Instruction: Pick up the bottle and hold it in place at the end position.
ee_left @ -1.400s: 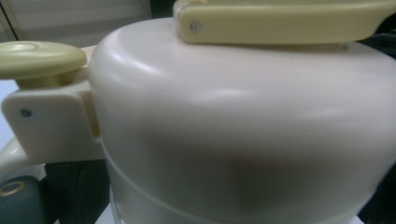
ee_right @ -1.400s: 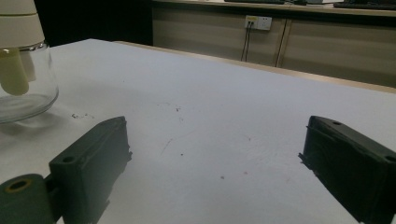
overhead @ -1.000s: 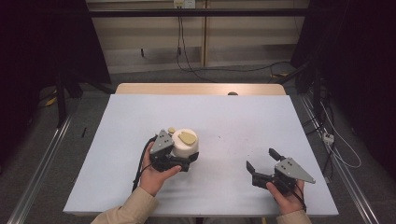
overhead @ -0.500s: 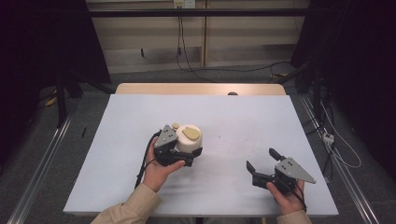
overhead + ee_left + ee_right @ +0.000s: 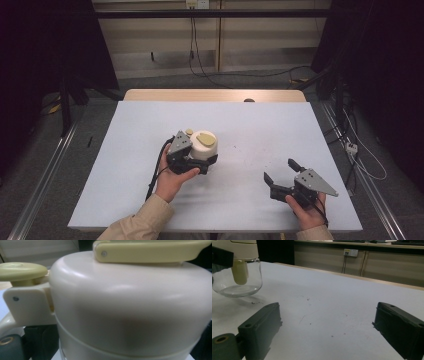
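Dispenser (image 5: 204, 144) upright in left tongs (image 5: 209, 161), lever pointing left.

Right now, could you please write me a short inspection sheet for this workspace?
Surface: white table top, a few dark specks.
Job's things: cream-lidded glass jar, lifted or resting, cannot tell.
Clutter: nothing seen.
Grippers: left claw around the jar's lid; right claw open, holding nothing.
Cables: left gripper's black cable; wall cables run down to the floor.
Surroundings: dark curtains, wall sockets.
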The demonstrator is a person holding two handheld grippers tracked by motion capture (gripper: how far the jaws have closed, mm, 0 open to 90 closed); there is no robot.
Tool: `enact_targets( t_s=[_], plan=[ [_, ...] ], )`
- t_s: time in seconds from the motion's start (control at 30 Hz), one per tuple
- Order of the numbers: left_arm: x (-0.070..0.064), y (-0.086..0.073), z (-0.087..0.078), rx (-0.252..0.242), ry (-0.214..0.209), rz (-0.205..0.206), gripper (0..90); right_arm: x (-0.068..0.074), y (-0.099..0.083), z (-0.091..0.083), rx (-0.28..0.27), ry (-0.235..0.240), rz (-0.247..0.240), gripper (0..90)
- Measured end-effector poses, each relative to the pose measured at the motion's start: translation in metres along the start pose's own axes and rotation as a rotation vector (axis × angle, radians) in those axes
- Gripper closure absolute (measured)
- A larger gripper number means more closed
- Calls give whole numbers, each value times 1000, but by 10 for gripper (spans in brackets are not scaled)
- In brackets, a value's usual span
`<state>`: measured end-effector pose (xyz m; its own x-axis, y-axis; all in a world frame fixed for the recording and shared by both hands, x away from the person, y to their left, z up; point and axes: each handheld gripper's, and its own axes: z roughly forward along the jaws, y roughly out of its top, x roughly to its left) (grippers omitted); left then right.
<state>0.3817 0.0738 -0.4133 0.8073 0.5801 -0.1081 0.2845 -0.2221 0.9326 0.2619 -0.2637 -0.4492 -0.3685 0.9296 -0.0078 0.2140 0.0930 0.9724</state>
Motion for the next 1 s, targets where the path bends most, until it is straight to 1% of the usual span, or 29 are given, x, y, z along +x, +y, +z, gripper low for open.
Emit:
enact_targets(
  t_s=[0.03,0.17,0.3,0.53,0.63,0.7,0.83,0.9,1.0],
  plan=[
    [0,1,0,4,0,9,51,0,0,0,-1,0,-2,62],
    [1,3,0,3,5,11,51,0,0,0,-3,-1,-2,62],
    [4,4,2,-5,3,-1,51,0,0,0,-4,2,-3,62],
    [9,5,6,-1,13,3,51,0,1,0,-5,7,-6,63],
    [9,6,8,-4,12,0,51,0,0,0,-4,6,-5,62],
    [9,8,9,-3,9,8,51,0,1,0,-5,8,-6,62],
    [8,9,11,-2,11,5,51,1,1,0,-4,9,-8,62],
    [9,9,13,-1,12,12,51,1,1,0,-6,10,-7,62],
    [9,10,15,3,11,7,51,0,1,0,-5,10,-6,62]
  ],
)
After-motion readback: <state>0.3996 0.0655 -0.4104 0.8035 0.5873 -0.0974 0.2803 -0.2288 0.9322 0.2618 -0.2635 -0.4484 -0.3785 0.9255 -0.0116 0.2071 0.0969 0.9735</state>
